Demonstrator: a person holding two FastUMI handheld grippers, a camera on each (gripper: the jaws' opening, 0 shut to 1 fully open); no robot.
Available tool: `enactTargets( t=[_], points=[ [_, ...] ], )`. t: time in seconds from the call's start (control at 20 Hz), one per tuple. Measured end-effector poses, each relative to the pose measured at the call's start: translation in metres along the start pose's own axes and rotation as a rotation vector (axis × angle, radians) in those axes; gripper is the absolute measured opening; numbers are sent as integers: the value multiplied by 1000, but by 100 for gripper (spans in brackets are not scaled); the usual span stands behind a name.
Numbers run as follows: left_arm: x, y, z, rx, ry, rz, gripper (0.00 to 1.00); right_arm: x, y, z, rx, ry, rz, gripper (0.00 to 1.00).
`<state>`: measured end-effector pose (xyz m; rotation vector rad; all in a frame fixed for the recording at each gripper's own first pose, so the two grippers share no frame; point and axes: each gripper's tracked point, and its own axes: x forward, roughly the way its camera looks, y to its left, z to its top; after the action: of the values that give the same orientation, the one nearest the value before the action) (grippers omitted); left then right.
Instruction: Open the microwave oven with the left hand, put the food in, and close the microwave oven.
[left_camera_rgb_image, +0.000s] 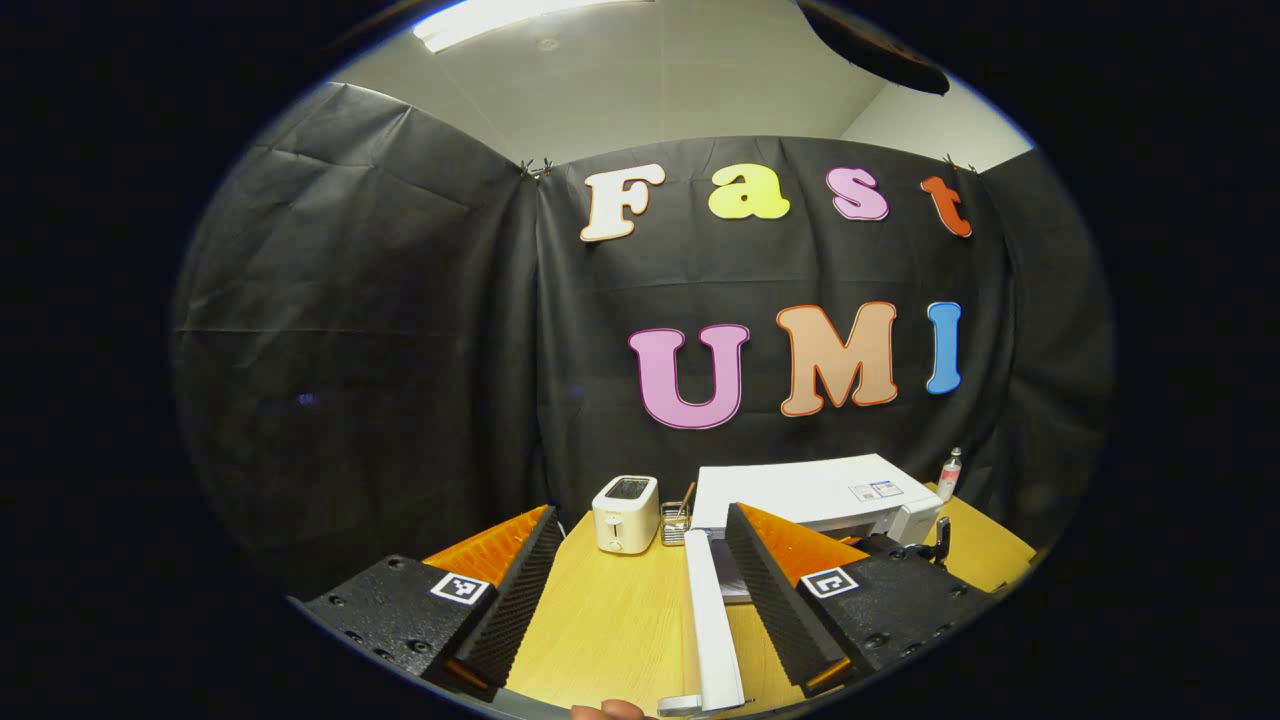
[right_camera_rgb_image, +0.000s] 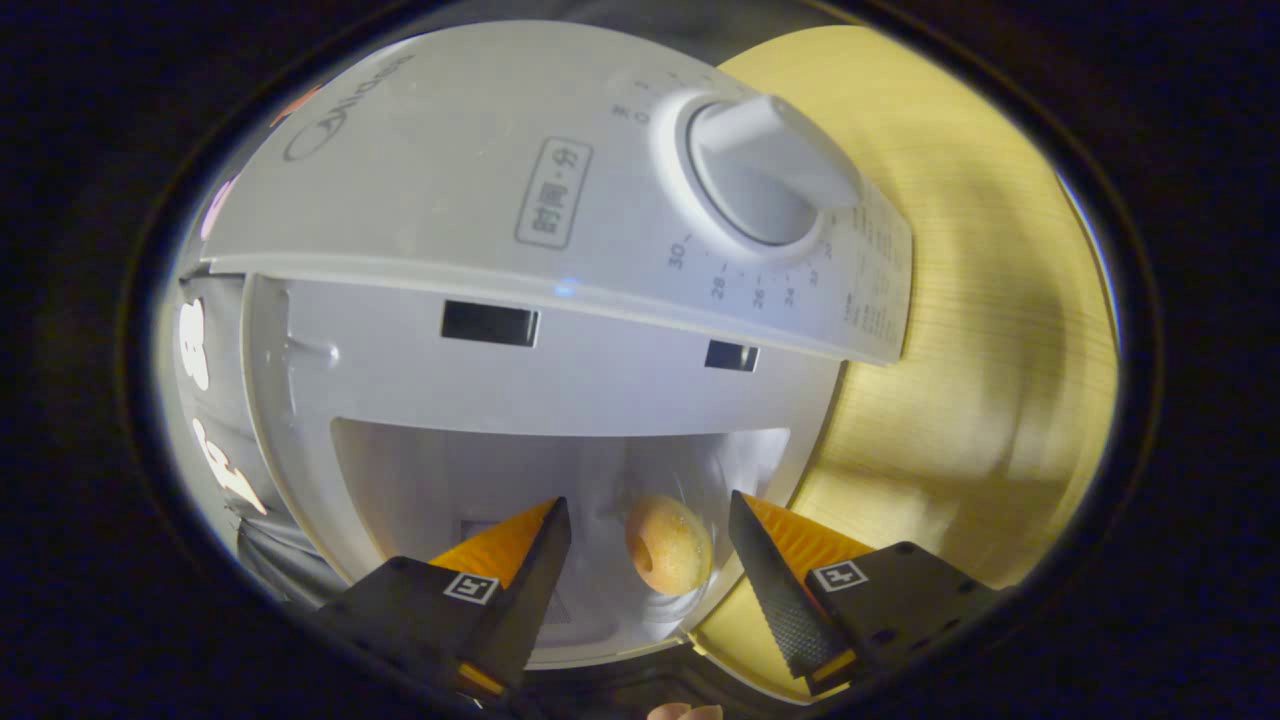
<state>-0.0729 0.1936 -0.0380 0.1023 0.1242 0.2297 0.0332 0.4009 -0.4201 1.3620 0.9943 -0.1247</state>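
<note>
Low in the left gripper view, centre: wooden tabletop (left_camera_rgb_image: 620, 610) carrying a white toaster (left_camera_rgb_image: 625, 513) with a small wire holder (left_camera_rgb_image: 676, 523) just beside it on the right. Far right edge: a small bottle (left_camera_rgb_image: 950, 473), upright.

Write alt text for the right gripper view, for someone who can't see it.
A round donut-like pastry sits inside the open microwave, between the spread fingers of the right gripper, which do not touch it. The timer dial sits above, the wooden table alongside.

Wood-grain table (left_camera_rgb_image: 620, 620); smooth plastic microwave (right_camera_rgb_image: 450, 200)
</note>
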Motion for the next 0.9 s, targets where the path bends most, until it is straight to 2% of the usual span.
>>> enactTargets(
  t=[0.2, 0.45, 0.5, 0.7, 0.75, 0.8, 0.9],
  points=[
    [-3, 0, 3, 1, -21, -2, 100, -36, -5, -6, -110, 45, 10, 97],
    [-12, 2, 3, 11, -48, -4, 100, -104, 3, 9, -309, 36, 65, 97],
    [-14, 3, 2, 15, -50, -6, 97, -116, 8, 16, -344, 27, 80, 97],
    [-23, 7, -4, 26, -54, -8, 97, -161, 33, 45, -487, -48, 134, 97],
    [-24, 7, -5, 28, -55, -10, 97, -172, 42, 51, -532, -66, 151, 91],
    [-28, 8, -12, 28, -49, -13, 97, -186, 52, 57, -581, -86, 171, 97],
    [-30, 9, -24, 15, -30, -27, 100, -214, 73, 69, -672, -128, 212, 97]
  ],
)
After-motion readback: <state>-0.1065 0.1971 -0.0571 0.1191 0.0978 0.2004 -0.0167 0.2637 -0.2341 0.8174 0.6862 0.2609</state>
